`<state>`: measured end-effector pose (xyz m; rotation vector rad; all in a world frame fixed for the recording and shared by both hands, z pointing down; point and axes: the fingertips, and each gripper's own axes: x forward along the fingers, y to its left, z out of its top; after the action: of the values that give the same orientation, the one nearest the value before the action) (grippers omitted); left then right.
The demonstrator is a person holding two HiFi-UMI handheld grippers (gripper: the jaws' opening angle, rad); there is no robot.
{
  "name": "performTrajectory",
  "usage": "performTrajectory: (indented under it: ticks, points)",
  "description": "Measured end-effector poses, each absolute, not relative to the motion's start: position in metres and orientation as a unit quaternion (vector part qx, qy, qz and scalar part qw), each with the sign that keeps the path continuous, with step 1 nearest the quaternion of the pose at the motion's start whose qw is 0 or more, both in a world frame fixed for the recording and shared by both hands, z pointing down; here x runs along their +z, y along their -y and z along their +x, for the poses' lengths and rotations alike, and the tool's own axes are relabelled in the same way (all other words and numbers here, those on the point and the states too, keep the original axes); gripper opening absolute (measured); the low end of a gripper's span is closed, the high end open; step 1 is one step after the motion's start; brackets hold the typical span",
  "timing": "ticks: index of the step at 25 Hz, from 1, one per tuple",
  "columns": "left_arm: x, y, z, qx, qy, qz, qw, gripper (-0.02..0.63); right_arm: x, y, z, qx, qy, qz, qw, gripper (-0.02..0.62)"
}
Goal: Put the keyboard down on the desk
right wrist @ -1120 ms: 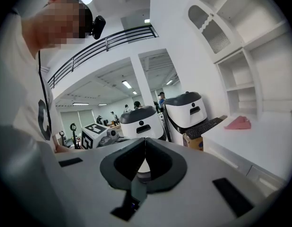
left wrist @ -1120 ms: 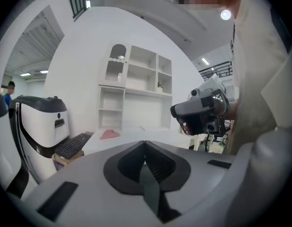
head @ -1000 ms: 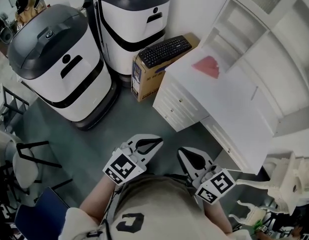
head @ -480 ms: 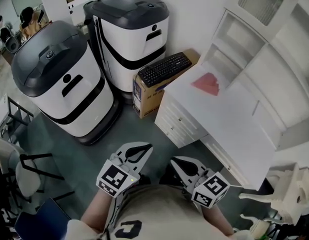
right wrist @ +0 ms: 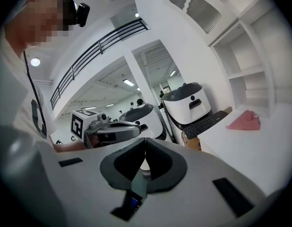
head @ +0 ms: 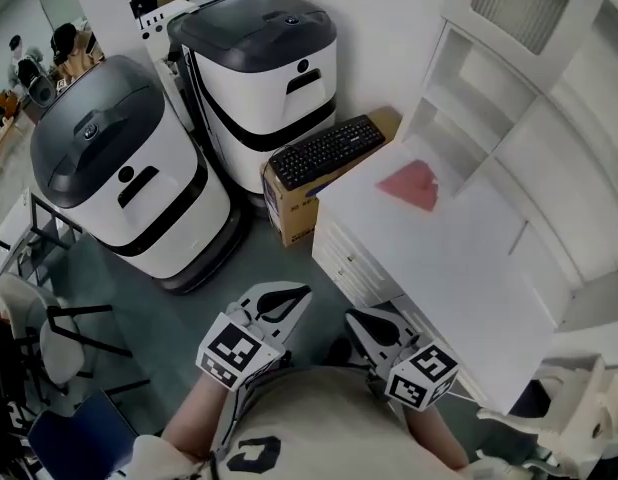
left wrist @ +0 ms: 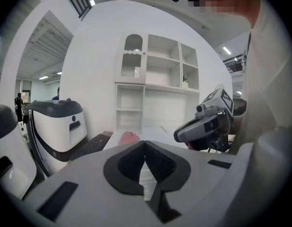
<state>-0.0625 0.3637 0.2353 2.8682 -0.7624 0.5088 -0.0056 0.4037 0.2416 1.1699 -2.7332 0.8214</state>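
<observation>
Both tongs are pressed together with nothing between them: the left gripper (head: 301,293) and the right gripper (head: 355,318) sit at lower centre of the head view, close to the person's body and well apart from the work.

The keyboard (head: 326,151) lies at upper centre, tilted, on top of a box (head: 289,208). The box stands on the floor against the left end of the desk (head: 459,268). The keyboard has not yet been picked up.

Likely faults from here:
- Shut jaws reaching the keyboard would push it rather than grip it. It could slide off the box, as it appears to overhang the box edges.
- Gripping one end only would probably let the long body sag or twist out of the pads. A hold at each end is advisable.
- A cloth (head: 411,184) lies on the desk near the keyboard. Setting down on it would leave the keyboard rocking.
- No cable is visible. A hidden one could snag on the box.
</observation>
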Motion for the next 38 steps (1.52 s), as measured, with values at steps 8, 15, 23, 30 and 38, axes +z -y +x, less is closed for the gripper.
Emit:
performTrajectory:
  ticks: [8,15,23,30,38]
  points:
    - [0.247,-0.332,-0.016,0.202,0.294,0.931,0.076,0.014,0.247,-0.369,0.044,0.280,0.895,0.345,0.029,0.025]
    - [0.253,-0.310,0.006,0.223,0.334,0.912,0.079,0.014,0.256,-0.346,0.075,0.292,0.904,0.311,0.029,0.025]
    - [0.253,-0.281,-0.027,0.235,0.387,0.888,0.083,0.014,0.258,-0.327,0.074,0.298,0.909,0.292,0.018,0.025]
    - [0.263,-0.243,-0.037,0.234,0.378,0.893,0.074,0.014,0.263,-0.306,0.068,0.295,0.903,0.311,0.037,0.025]
    - [0.285,-0.191,-0.078,0.217,0.364,0.899,0.111,0.014,0.272,-0.258,0.018,0.317,0.894,0.309,0.060,0.025]
